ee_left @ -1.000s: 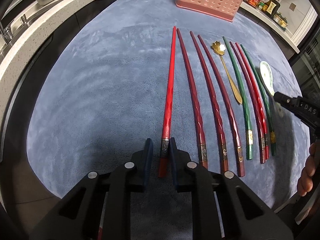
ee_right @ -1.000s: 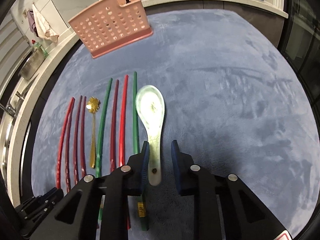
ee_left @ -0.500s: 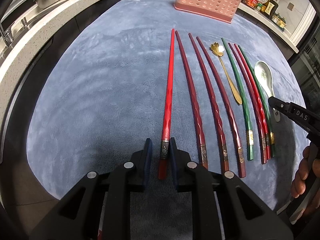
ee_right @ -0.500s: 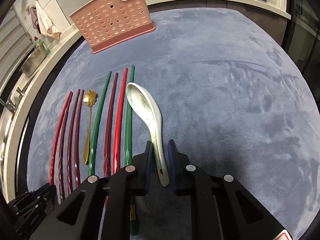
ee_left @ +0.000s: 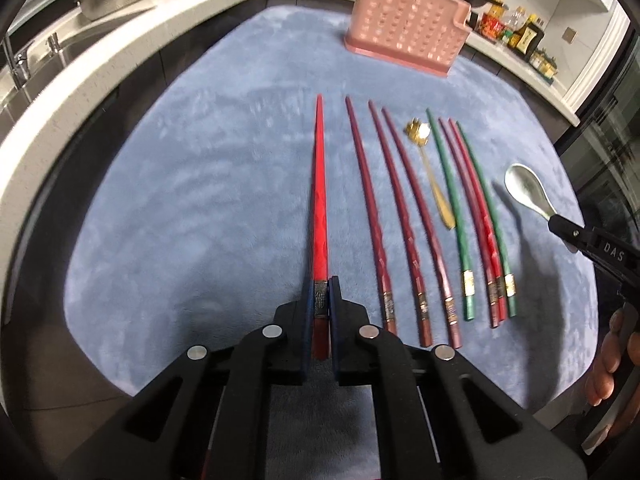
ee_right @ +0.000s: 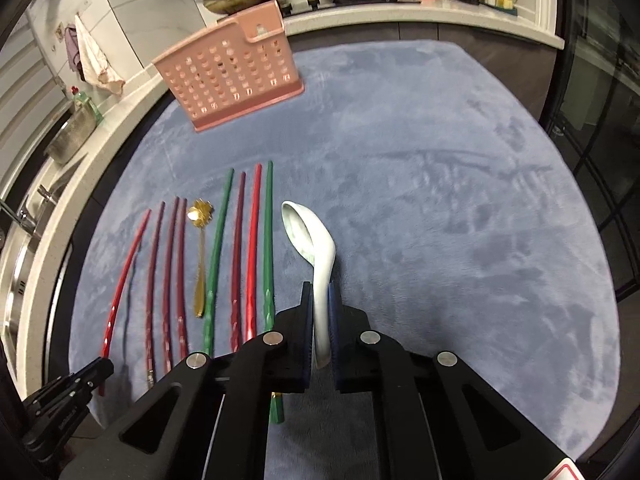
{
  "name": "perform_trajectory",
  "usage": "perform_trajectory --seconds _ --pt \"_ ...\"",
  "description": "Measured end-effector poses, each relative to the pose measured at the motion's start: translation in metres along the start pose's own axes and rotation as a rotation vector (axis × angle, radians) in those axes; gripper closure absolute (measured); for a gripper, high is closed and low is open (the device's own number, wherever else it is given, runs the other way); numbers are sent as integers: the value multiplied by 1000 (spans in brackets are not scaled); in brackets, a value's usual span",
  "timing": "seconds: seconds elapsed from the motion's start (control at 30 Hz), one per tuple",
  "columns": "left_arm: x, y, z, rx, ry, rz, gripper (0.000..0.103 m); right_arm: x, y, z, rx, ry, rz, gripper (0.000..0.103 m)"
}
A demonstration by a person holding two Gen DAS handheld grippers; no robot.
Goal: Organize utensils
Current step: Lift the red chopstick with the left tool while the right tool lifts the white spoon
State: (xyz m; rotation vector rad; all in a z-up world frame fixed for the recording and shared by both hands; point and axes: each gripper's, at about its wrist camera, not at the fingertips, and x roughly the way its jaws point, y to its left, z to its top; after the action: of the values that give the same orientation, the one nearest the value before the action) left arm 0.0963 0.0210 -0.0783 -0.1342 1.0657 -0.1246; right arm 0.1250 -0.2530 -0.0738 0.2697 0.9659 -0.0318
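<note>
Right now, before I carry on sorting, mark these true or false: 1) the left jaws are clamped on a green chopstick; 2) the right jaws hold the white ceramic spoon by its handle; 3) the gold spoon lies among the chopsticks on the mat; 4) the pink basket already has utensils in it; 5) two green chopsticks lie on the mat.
1) False. The left gripper is clamped on the bright red chopstick, at its banded end.
2) True. The right gripper grips the white spoon by its handle.
3) True. The gold spoon lies flat among the chopsticks on the blue mat.
4) False. No utensil shows in the pink basket.
5) True. The green chopsticks lie among the red ones.
</note>
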Motion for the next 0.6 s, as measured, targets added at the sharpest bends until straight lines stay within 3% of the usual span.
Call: perform_trajectory --seconds 0.37,0.6 --pt "-66 3 31 -2 -157 -16 96 -49 13 13 -27 -95 10 96" --pt "-94 3 56 0 -252 -7 96 -54 17 21 -41 -84 -3 96"
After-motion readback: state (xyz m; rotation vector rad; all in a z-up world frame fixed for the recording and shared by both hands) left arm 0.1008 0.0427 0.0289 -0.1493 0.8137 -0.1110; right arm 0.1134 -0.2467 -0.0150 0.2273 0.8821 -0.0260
